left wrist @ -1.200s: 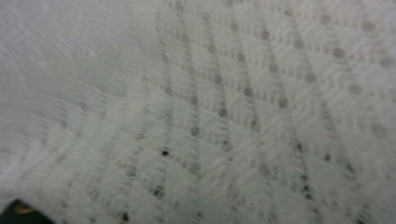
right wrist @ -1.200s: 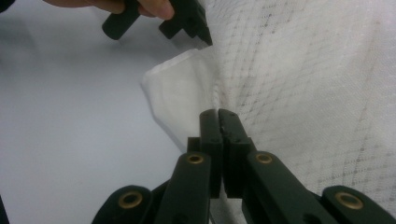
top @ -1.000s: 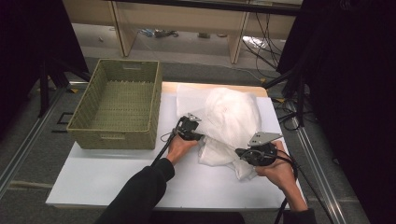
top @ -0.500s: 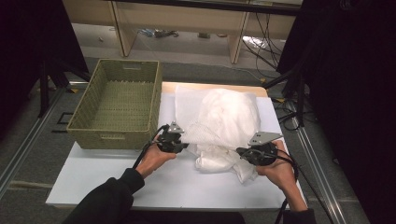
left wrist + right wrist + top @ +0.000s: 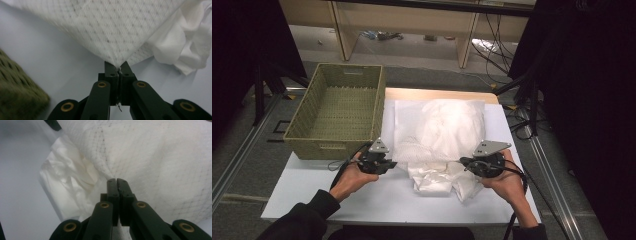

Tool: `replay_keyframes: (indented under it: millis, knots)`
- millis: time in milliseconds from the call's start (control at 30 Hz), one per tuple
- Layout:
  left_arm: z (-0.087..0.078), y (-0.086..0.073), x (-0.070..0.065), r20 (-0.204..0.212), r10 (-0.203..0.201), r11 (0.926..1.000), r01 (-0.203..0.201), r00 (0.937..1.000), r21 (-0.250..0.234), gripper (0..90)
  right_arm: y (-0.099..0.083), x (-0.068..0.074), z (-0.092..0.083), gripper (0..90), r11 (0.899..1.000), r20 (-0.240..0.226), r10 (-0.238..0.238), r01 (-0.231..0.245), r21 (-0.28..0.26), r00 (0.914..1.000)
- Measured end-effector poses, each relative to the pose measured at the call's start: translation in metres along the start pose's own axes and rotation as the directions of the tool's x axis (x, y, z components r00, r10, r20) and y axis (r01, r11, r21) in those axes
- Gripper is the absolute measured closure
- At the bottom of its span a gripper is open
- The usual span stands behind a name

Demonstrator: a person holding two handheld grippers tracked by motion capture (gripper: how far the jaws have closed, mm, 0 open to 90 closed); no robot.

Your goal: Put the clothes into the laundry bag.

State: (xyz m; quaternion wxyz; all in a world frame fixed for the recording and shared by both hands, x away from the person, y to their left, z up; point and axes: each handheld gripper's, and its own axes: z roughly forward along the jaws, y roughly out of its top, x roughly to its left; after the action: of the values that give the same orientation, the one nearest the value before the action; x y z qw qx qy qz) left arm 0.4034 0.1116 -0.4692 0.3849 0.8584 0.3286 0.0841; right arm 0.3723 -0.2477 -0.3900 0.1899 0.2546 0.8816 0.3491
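Your left gripper and right gripper each pinch a near corner of the mesh bag mid-table. Those thin grips could slip, and the loose cloth could spill before the basket, far left.

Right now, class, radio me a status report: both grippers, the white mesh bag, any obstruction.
Left gripper shut on mesh bag corner. Right gripper shut on its other corner. Bag stretched over crumpled white cloth. Wicker basket alongside, left.

Mesh bag: white w/ fine grid/dot weave. Crumpled cloth: plain white. Basket: olive-green woven wicker. Table: pale grey-white, tan wood far edge. Grippers' jaws black w/ brass-coloured rivets. Sleeves dark.
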Motion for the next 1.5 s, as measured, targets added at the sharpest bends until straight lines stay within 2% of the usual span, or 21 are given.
replay_keyframes:
  millis: [33,100,167,267,367,467,533,600,633,667,700,767,867,900,1033,1133,1200,1267,1300,1367,1500]
  knots:
    - [0.001,-0.003,-0.002,-0.023,-0.019,0.9998,0.020,0.9995,0.007,86.1,0.002,0.002,0.000,90.0,1.000,-0.005,0.003,-0.003,-0.002,1.0000]
    - [0.002,-0.008,-0.012,0.000,-0.003,0.9988,0.003,1.0000,0.048,82.8,0.004,0.003,0.001,90.0,1.000,-0.004,0.004,-0.004,0.004,1.0000]
    - [0.000,-0.009,-0.034,0.032,0.019,0.9962,-0.022,0.9993,0.085,64.7,0.006,0.004,0.000,90.0,1.000,-0.010,-0.009,0.009,-0.006,0.9999]
    - [0.003,-0.007,-0.049,0.068,0.063,0.9959,-0.067,0.9957,0.061,53.0,0.007,0.004,-0.002,90.0,1.000,-0.007,-0.014,0.014,-0.015,0.9999]
    - [0.024,0.002,-0.066,0.094,0.122,0.9910,-0.126,0.9881,0.045,35.7,0.010,0.005,-0.005,90.0,1.000,-0.001,-0.017,0.017,-0.019,0.9999]
    - [0.049,0.015,-0.079,0.106,0.116,0.9922,-0.120,0.9876,0.032,29.0,0.013,0.009,-0.008,90.0,0.999,-0.010,-0.027,0.027,-0.028,0.9996]
    - [0.060,0.027,-0.081,0.135,0.162,0.9819,-0.174,0.9774,0.076,31.5,0.013,0.008,-0.009,90.0,0.999,-0.006,-0.035,0.035,-0.030,0.9994]
    - [0.072,0.040,-0.085,0.139,0.188,0.9773,-0.199,0.9723,0.072,40.4,0.013,0.009,-0.010,90.0,0.999,-0.012,-0.036,0.035,-0.034,0.9993]
    - [0.077,0.045,-0.086,0.136,0.214,0.9727,-0.224,0.9674,0.062,61.0,0.012,0.009,-0.010,90.0,0.999,-0.018,-0.029,0.028,-0.031,0.9994]
    - [0.081,0.048,-0.086,0.128,0.232,0.9688,-0.241,0.9643,0.059,69.6,0.012,0.009,-0.010,90.0,0.999,-0.016,-0.039,0.038,-0.034,0.9991]
    - [0.086,0.052,-0.086,0.128,0.226,0.9704,-0.235,0.9657,0.057,69.6,0.012,0.009,-0.010,90.0,0.999,-0.016,-0.039,0.038,-0.034,0.9991]
    - [0.094,0.061,-0.087,0.108,0.256,0.9650,-0.261,0.9607,0.031,81.8,0.011,0.008,-0.010,90.0,0.999,-0.016,-0.029,0.028,-0.027,0.9995]
    - [0.098,0.080,-0.082,0.040,0.175,0.9828,-0.172,0.9838,-0.069,85.6,0.008,0.006,-0.011,90.0,0.999,-0.019,-0.023,0.022,-0.031,0.9996]
    - [0.098,0.080,-0.082,0.040,0.175,0.9828,-0.172,0.9838,-0.069,85.7,0.008,0.006,-0.011,90.0,0.999,-0.019,-0.020,0.020,-0.027,0.9996]
    - [0.097,0.101,-0.066,-0.060,0.106,0.9813,-0.115,0.9925,-0.154,85.9,0.008,0.007,-0.012,90.0,1.000,-0.022,-0.006,0.006,-0.018,0.9997]
    - [0.104,0.112,-0.052,-0.137,0.026,0.9692,-0.059,0.9902,-0.239,85.5,0.008,0.003,-0.007,90.0,1.000,-0.027,0.000,-0.001,-0.029,0.9996]
    - [0.114,0.110,-0.049,-0.146,0.017,0.9742,-0.049,0.9892,-0.220,85.1,0.008,0.002,-0.005,90.0,1.000,-0.027,-0.006,0.005,-0.026,0.9996]
    - [0.127,0.102,-0.045,-0.139,0.027,0.9916,-0.044,0.9900,-0.122,80.3,0.006,0.002,-0.002,90.0,1.000,-0.025,-0.011,0.010,-0.014,0.9996]
    - [0.129,0.099,-0.045,-0.132,0.014,0.9939,-0.028,0.9912,-0.107,77.6,0.006,0.002,-0.001,90.0,1.000,-0.037,0.003,-0.004,-0.005,0.9993]
    - [0.124,0.091,-0.047,-0.076,-0.012,0.9976,0.007,0.9971,-0.069,66.8,0.003,0.000,0.000,90.0,1.000,-0.028,0.005,-0.005,-0.005,0.9996]
    - [0.100,0.084,-0.059,-0.030,0.015,0.9998,-0.016,0.9994,-0.009,41.4,0.001,-0.002,-0.001,90.0,1.000,-0.020,0.021,-0.021,-0.002,0.9996]
